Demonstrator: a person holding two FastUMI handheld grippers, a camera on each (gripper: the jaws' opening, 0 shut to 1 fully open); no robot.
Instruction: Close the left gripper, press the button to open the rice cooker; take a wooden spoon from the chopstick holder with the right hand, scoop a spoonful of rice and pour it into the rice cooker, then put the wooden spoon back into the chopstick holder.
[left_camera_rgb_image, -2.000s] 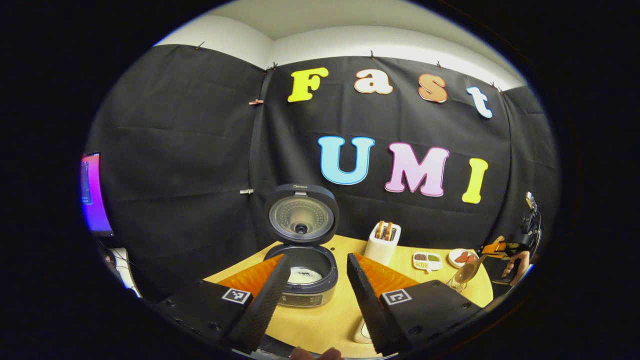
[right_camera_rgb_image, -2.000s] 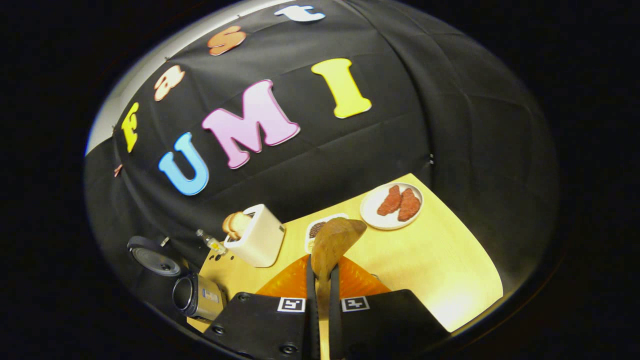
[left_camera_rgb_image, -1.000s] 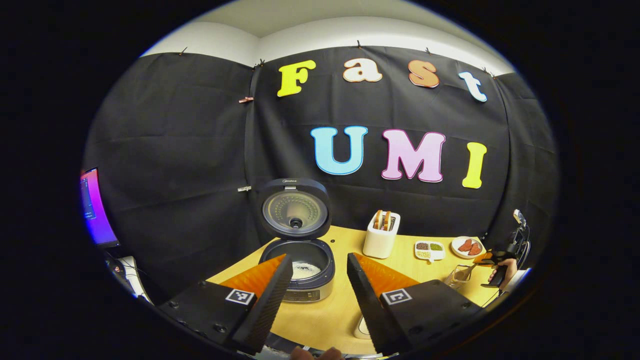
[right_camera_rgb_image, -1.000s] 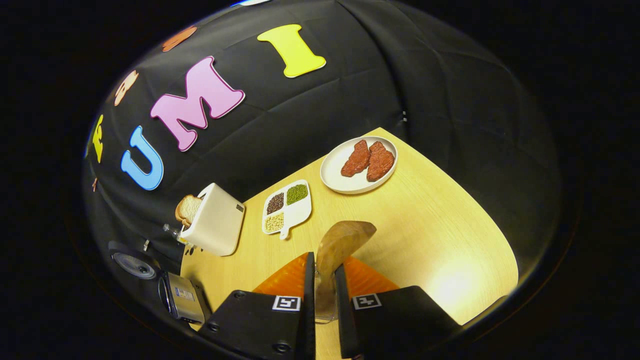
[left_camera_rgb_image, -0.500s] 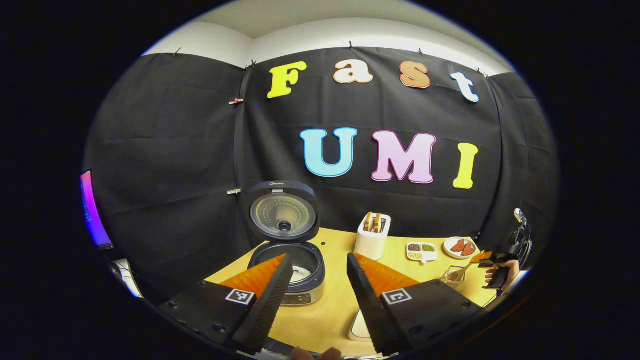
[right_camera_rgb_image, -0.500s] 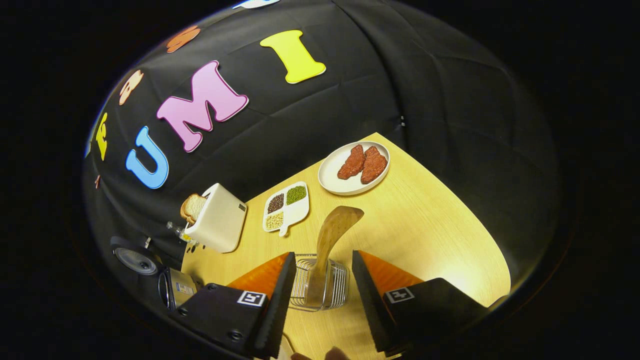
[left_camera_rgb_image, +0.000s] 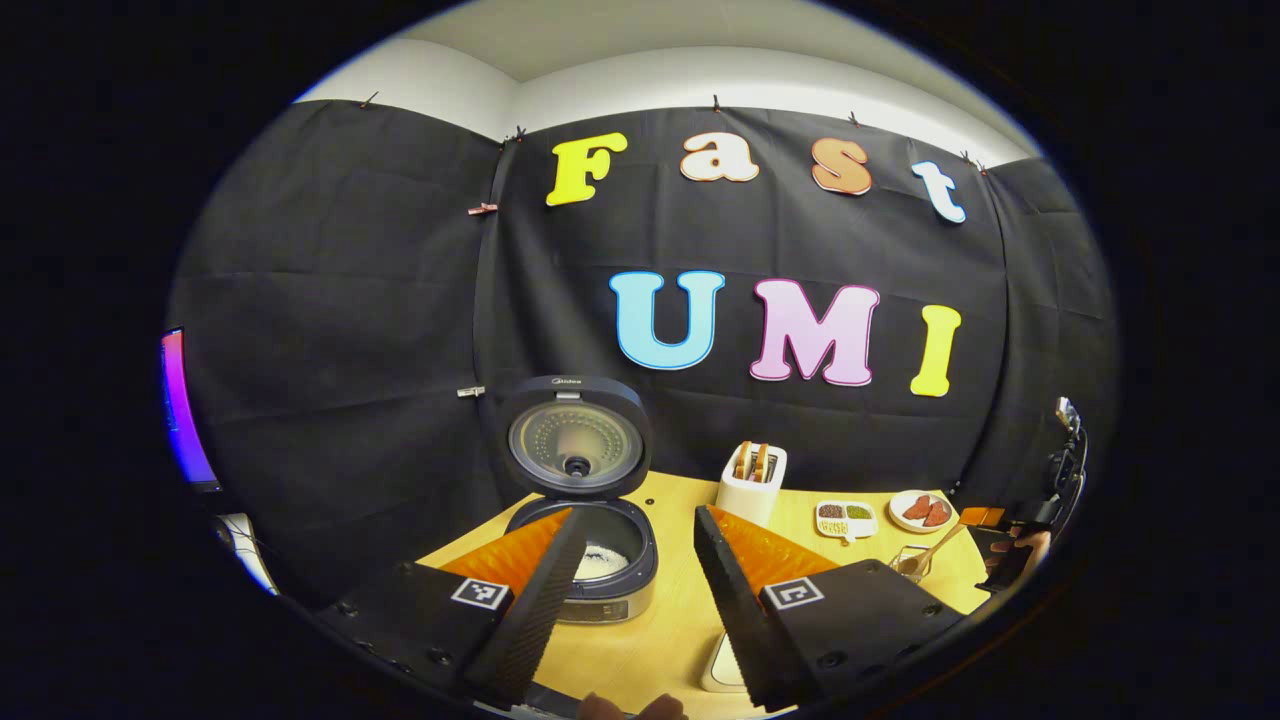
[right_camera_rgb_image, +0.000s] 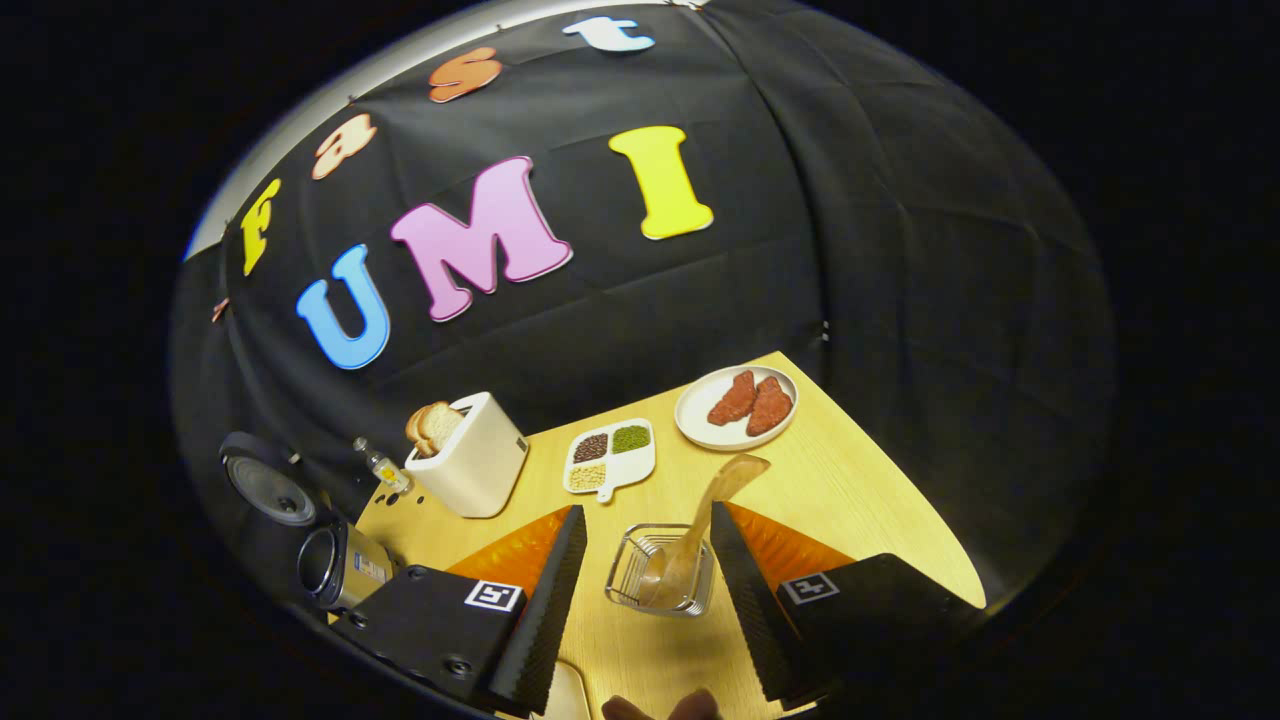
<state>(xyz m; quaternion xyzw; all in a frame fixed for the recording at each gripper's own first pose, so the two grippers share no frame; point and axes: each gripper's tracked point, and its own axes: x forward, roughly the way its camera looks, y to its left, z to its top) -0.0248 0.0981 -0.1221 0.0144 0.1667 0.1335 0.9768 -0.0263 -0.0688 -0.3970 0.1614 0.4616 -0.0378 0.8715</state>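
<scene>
Left to right in the left gripper view: the rice cooker (left_camera_rgb_image: 583, 560) stands open, white rice inside — small writing on its lid (left_camera_rgb_image: 577, 437) is too blurred to read. The left gripper (left_camera_rgb_image: 628, 590) hovers with fingers spread, holding nothing. In the right gripper view, the right gripper (right_camera_rgb_image: 640, 590) is parted too, the chopstick holder (right_camera_rgb_image: 660, 582) between its fingers — the wooden spoon (right_camera_rgb_image: 712, 510) leans inside it.

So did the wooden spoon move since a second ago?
Yes. The light brown wooden spoon was clamped between the right gripper fingers; now it stands free in the wire chopstick holder, its bowl leaning toward the white plate.
</scene>
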